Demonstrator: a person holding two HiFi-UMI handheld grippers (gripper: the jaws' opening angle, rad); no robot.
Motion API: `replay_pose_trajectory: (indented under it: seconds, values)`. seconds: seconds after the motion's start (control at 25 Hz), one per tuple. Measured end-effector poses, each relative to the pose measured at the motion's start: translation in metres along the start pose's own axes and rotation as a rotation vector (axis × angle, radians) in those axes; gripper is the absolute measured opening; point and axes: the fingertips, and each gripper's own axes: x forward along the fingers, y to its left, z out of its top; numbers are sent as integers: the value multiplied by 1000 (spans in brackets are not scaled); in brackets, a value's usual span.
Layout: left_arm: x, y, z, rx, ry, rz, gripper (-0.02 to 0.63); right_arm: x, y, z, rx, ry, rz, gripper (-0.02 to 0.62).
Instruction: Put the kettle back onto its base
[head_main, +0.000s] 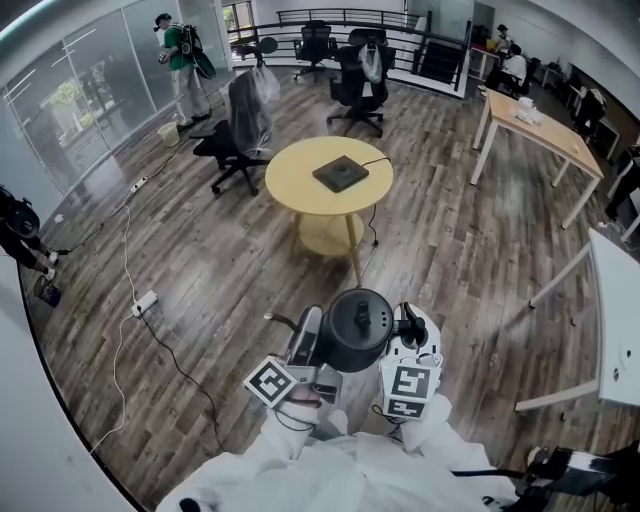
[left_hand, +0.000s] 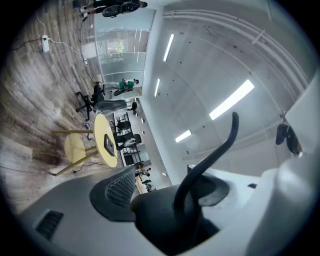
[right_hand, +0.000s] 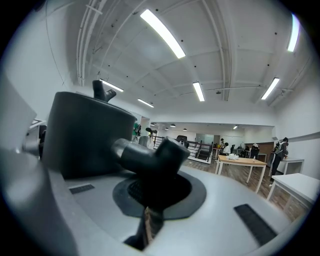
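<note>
I am holding the kettle (head_main: 356, 330) above the floor, well apart from its base (head_main: 340, 173) on the round bench (head_main: 288, 175). My left hand-held gripper (head_main: 309, 338) is clamping its thin spout (left_hand: 212, 155), and my right hand-held gripper (head_main: 409, 326) is pinching its handle (right_hand: 145, 155).

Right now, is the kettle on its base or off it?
Off. The kettle is held above the floor between the left gripper and right gripper, while its base lies bare on the round table ahead.

Black kettle (head_main: 356, 333), yellow table (head_main: 298, 172)
</note>
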Motion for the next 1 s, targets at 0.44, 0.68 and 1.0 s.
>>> replay_pose_trajectory:
  seconds: [0.44,0.68,1.0]
  values:
    - [54,32,34,-24,1,-2,328,70,5,5,-13,17,-9,26]
    - [76,46,40,-47,6,-2,328,96,2,2,-23,44,-15,26]
    - [114,70,62,-51,-20,7,328,150,3,3,-29,40,5,26]
